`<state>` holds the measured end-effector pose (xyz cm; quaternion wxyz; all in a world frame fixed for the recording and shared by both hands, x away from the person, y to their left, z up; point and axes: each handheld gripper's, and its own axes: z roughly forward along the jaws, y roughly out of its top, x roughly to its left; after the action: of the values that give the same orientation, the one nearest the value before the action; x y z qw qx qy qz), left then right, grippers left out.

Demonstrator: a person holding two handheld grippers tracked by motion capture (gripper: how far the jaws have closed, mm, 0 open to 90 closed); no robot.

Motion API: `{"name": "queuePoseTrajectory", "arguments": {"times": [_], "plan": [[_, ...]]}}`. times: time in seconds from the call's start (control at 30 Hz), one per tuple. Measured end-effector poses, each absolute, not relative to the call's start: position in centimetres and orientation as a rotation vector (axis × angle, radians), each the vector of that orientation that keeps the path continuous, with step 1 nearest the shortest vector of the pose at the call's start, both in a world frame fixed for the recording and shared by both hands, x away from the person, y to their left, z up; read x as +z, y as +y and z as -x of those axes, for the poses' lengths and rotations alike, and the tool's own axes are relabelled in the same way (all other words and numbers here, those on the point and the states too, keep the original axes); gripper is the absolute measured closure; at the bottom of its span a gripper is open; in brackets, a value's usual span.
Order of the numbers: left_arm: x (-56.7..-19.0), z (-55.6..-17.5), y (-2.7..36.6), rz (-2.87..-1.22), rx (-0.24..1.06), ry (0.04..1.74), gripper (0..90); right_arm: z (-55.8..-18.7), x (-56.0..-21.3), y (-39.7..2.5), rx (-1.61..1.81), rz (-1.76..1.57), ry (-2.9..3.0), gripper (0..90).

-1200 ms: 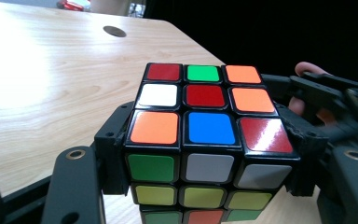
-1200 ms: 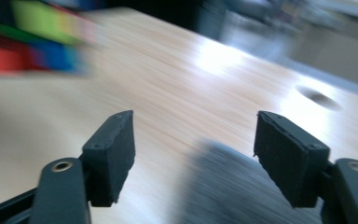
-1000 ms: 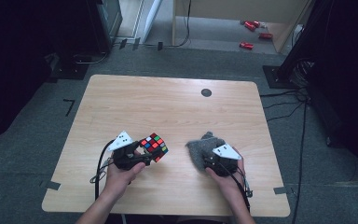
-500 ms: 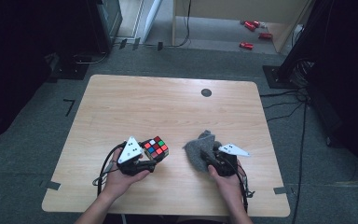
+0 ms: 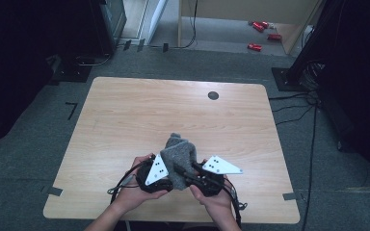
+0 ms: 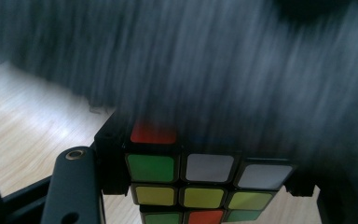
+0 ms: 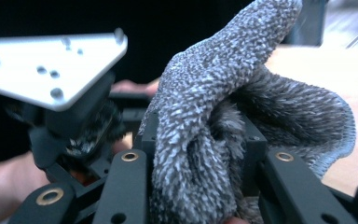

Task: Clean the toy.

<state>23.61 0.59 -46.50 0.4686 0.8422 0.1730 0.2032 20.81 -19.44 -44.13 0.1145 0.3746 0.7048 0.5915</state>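
Near the table's (image 5: pixel 125 110) front edge, a cube (image 6: pixel 193 184) is clamped in the left gripper (image 5: pixel 156 174). A cloth (image 5: pixel 179 156) is pinched by the right gripper (image 5: pixel 192 174) and draped over the cube.

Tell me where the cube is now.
In the left gripper view the cube sits between the left gripper's jaws at bottom centre, with the grey cloth pressed over its top.
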Motion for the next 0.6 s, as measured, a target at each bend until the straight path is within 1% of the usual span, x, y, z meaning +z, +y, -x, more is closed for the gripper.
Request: {"name": "queuePoseTrajectory", "arguments": {"times": [0.07, 0.3, 0.43, 0.5, 0.6], "plan": [[-46.3, -23.5, 0.7, -2.068, 0.530, 0.426, 34.0, -21.0, -44.7, -19.3, 1.702, -1.102, 2.059, 64.5], [-46.1, -24.0, 1.5, -2.030, 0.504, 0.463, 34.0, -21.8, -44.7, -22.0, 1.626, -1.204, 1.952, 64.4], [-46.2, -23.8, 1.0, -2.047, 0.500, 0.438, 34.0, -20.9, -44.0, -20.4, 1.699, -1.072, 2.021, 63.7], [-46.1, -23.6, 0.9, -2.039, 0.506, 0.436, 34.1, -20.6, -44.0, -19.3, 1.672, -1.011, 2.060, 63.0], [-45.9, -23.7, 1.4, -2.022, 0.504, 0.441, 34.1, -21.0, -44.2, -19.8, 1.660, -1.049, 2.033, 62.3]]}}
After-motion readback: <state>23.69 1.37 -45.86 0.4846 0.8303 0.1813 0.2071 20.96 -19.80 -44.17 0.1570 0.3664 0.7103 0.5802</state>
